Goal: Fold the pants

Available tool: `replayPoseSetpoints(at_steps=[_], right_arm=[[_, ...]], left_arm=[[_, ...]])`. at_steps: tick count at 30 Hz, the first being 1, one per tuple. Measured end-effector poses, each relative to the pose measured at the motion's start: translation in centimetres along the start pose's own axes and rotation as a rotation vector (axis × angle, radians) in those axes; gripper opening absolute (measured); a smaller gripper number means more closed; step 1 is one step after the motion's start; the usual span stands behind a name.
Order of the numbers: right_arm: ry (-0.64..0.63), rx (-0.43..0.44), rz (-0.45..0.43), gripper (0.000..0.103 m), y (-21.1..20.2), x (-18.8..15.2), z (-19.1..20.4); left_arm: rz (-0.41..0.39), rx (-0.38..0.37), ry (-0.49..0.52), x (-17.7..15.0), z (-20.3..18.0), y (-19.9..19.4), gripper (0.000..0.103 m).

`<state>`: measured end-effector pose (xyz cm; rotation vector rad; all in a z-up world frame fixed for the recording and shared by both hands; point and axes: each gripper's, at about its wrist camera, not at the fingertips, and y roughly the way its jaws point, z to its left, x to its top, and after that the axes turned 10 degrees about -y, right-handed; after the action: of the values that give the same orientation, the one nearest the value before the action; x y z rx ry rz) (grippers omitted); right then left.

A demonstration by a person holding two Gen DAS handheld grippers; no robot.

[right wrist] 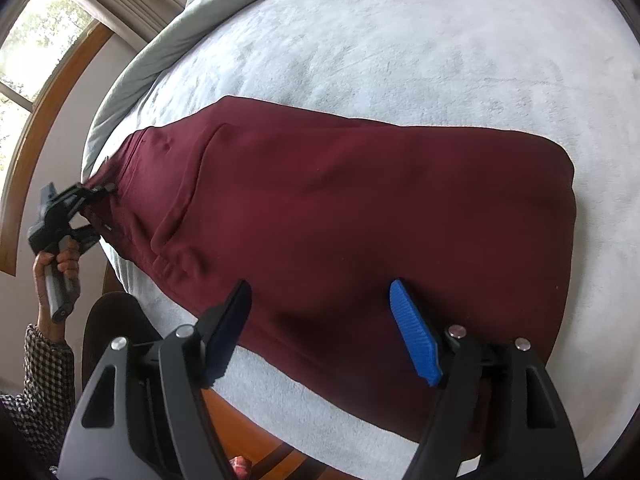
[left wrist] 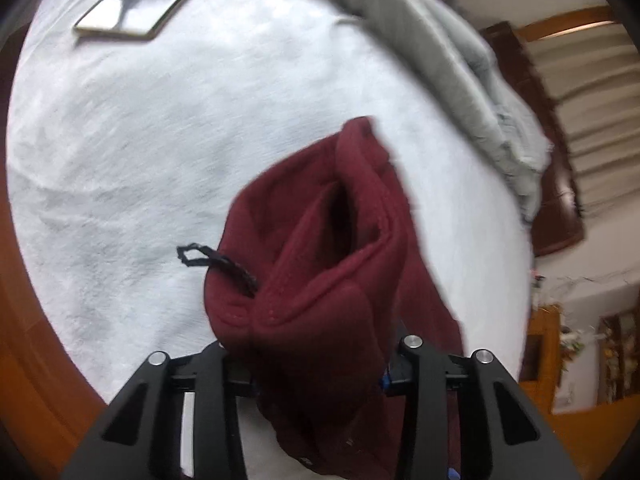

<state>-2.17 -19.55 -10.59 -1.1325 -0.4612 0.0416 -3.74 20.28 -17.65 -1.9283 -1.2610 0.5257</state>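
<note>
Maroon fleece pants (right wrist: 340, 216) lie folded lengthwise across the pale plush blanket (right wrist: 440, 40) that covers the bed, their waistband end hanging toward the bed's edge by the window (right wrist: 36, 52) and their folded end reaching toward the far side.

At that waistband end the left gripper (right wrist: 94, 210) has the bunched band gathered between its jaws; from its own camera the fabric (left wrist: 320, 272) fills the gap and hides the pads, so the left claw looks clenched on the pants. A black drawstring (left wrist: 216, 260) loops out of the bunched cloth. A hand (right wrist: 56, 264) with a checked sleeve (right wrist: 44, 376) holds that tool's grip just off the bed's edge.

Nearer the bed's near edge, the right gripper (right wrist: 320, 332) stands over the pants with its jaws spread wide, the blue pad (right wrist: 416, 340) and its dark partner well apart; the cloth lies below them and nothing is pinched there.

Beyond the pants the blanket is bare up to a grey duvet (right wrist: 160, 48) heaped along the far edge. A shiny flat tray-like thing (left wrist: 144, 0) rests on the blanket near another edge. Wooden floor (right wrist: 256, 420) shows below the near edge.
</note>
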Motion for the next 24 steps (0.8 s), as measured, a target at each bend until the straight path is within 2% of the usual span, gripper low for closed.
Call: replayPoseSetpoints(at_steps=[2,7,11,15,17,19,24], right_arm=[[-0.002,-0.001,-0.002,0.073,0.0,-0.1,0.1],[0.002,0.002,-0.005,0.073,-0.1,-0.2,0.1],[-0.001,0.008,-0.006,0.073,0.0,-0.1,-0.1],[0.015,0.025,-0.009,0.073,-0.1,-0.1,-0.4],[0.025,0.033,-0.017,0.073,-0.4,0.0,-0.5],[0.036,0.032,-0.027,0.073,-1.1,0.0,-0.6],[0.055,0.008,-0.054,0.073,-2.6,-0.1,-1.4]], left_arm=[[0.022,-0.033,-0.047,0.8,1.1,0.6,0.042],[0.005,-0.031,-0.033,0.3,0.2,-0.3,0.038],[-0.007,-0.067,-0.052,0.3,0.0,-0.7,0.035],[-0.02,-0.113,-0.017,-0.1,-0.9,-1.4,0.033],[-0.018,-0.169,0.011,-0.4,-2.0,-1.9,0.033],[-0.022,-0.204,0.08,-1.1,-4.2,-2.6,0.032],[-0.023,-0.249,0.252,-3.9,-9.1,-3.8,0.032]])
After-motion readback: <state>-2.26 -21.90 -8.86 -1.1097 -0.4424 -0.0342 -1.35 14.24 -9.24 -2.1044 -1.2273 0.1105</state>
